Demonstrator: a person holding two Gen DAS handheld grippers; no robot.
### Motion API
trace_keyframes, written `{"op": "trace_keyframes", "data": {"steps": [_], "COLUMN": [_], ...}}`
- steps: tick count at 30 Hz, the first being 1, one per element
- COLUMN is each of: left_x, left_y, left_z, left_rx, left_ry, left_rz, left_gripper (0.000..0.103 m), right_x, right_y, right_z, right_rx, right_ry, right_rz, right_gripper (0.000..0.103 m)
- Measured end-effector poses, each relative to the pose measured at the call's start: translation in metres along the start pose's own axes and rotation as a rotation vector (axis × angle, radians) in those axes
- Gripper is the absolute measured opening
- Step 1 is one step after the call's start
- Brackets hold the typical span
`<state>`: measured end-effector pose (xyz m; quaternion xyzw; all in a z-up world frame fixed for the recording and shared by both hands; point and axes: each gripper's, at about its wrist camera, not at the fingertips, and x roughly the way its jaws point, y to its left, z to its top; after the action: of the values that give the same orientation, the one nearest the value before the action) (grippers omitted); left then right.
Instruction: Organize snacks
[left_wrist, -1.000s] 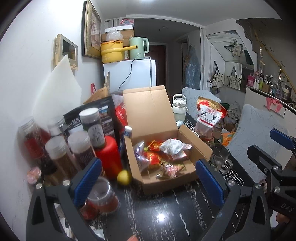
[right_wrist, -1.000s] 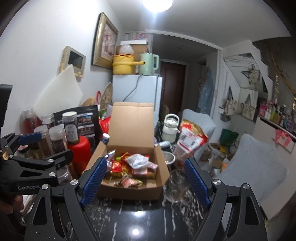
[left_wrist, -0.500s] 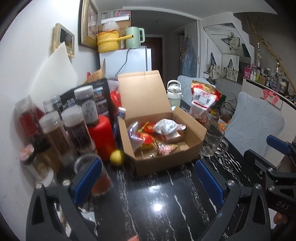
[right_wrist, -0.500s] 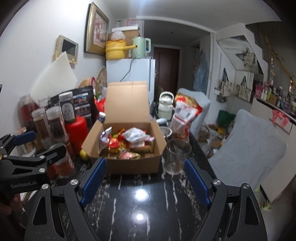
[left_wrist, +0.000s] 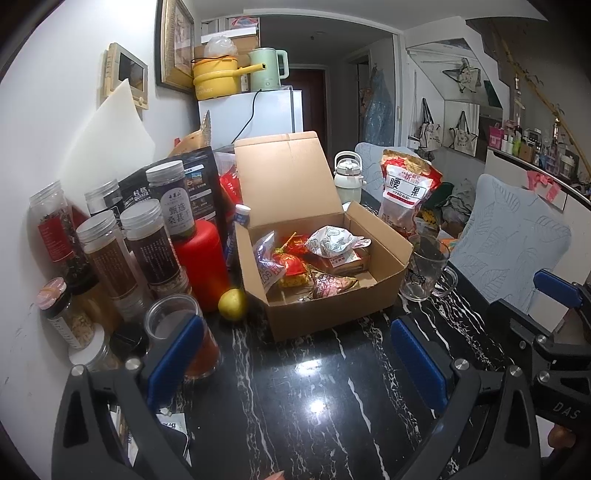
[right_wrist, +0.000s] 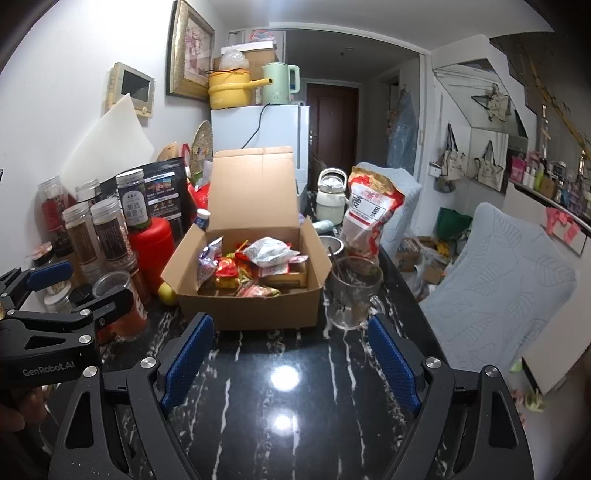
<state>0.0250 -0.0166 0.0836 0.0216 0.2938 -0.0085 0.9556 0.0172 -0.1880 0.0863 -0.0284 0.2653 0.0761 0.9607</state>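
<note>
An open cardboard box (right_wrist: 251, 302) sits on the black marble table (right_wrist: 288, 406), its lid standing upright at the back. Inside lie the snacks (right_wrist: 255, 266) — a white crinkled packet (left_wrist: 334, 242) on top, red and yellow wrappers (left_wrist: 291, 267) beside it, and a clear bag (left_wrist: 267, 258) leaning against the left wall.

The left gripper (left_wrist: 295, 354) hovers over bare tabletop just in front of the box, its blue pads (left_wrist: 173, 354) spread wide with nothing between them. The right gripper (right_wrist: 291, 354) is likewise spread wide and empty, pointing at the box front from near the table edge. Each gripper shows at the side of the other's view.

Left of the box stand a red bottle (left_wrist: 201, 262), several jars (left_wrist: 107, 254) with clear lids and a dark pouch (left_wrist: 199, 184). A small yellow fruit (left_wrist: 232, 303) lies just beside the box's left front corner, and an open jar (left_wrist: 184, 336) of reddish contents stands near the left pad. On the right a glass mug (right_wrist: 352, 295) stands close to the box, touching or not I cannot tell. Behind the mug rise a red nut bag (right_wrist: 369, 214) and a white kettle (right_wrist: 330, 201). A fridge (right_wrist: 273, 136) stands farther back — a yellow pot (right_wrist: 231, 88) and a green kettle (right_wrist: 279, 83) on top.
</note>
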Motion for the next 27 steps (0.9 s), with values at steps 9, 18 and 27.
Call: {"op": "trace_keyframes", "data": {"steps": [9,18,27], "left_x": [0.0009,0.0003,-0.0009], "left_y": [0.0001,-0.0005,-0.0012], "left_z": [-0.0005,-0.0013,0.0008], "left_rx": [-0.004,-0.01,-0.008], "left_ry": [0.007,0.014,0.008], "left_rz": [-0.004,0.0,-0.005], "left_gripper": [0.103,0.103,0.103], "right_x": [0.0001,0.002,0.0029], "right_y": [0.0005,0.0015,0.0019], "right_z": [0.0006,0.0028,0.0036], "right_rx": [0.001,-0.004,-0.006], "right_ry": [0.0,0.002,0.001], "right_rz": [0.004,0.008,0.008], "right_gripper": [0.086,0.086,0.086]}}
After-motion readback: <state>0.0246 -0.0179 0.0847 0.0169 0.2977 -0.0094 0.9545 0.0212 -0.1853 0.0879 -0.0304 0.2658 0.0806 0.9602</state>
